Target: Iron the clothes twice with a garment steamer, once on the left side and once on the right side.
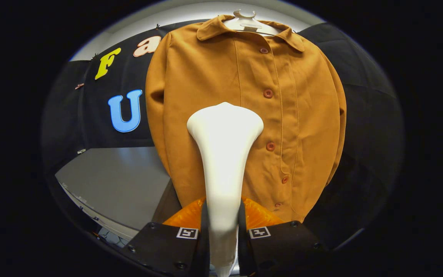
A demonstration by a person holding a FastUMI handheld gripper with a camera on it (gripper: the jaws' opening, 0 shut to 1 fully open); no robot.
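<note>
A: Since the gripper (223,231) is pinching the white garment steamer (223,154) by its handle, with the head on the brown button-up shirt (214,77) left of the buttons, what now?
B: I'd keep it flat and glide slowly.

Smooth glossy plastic garment steamer (224,154); matt woven cloth jacket (221,73); pale plastic hanger (245,21)
</note>
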